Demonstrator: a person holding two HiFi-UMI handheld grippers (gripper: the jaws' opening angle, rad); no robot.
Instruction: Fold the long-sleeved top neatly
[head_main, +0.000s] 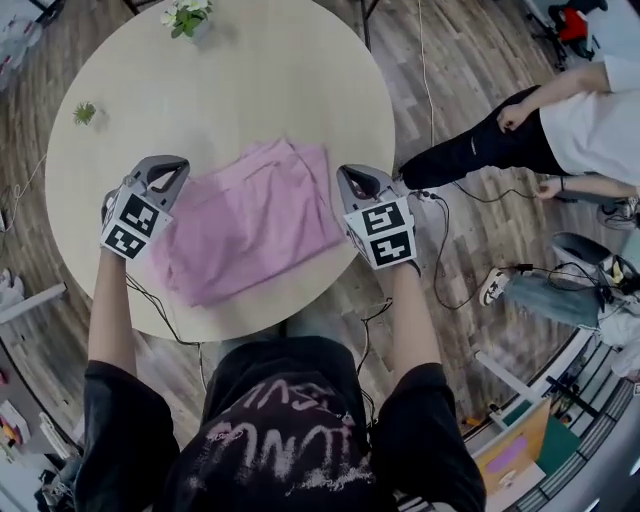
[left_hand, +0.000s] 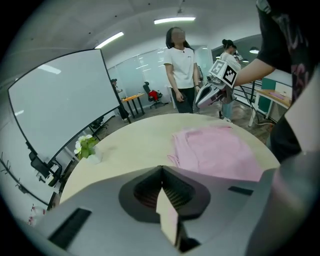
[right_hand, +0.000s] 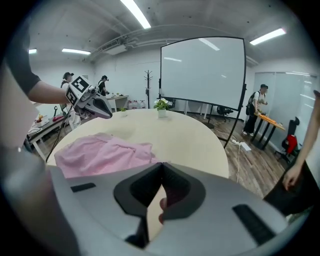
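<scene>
Pink top (head_main: 248, 222), folded, slightly rumpled, on table (head_main: 270, 80)

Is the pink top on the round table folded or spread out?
Folded: the pink fabric top lies as a compact layered bundle on the round beige table, no sleeves sticking out.

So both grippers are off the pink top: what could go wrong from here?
1. The pink top lies near the table's near edge; a nudge could drag it off.
2. Its far-edge layers look uneven; regripping with the left gripper or right gripper may catch one layer and spoil the fold.
</scene>
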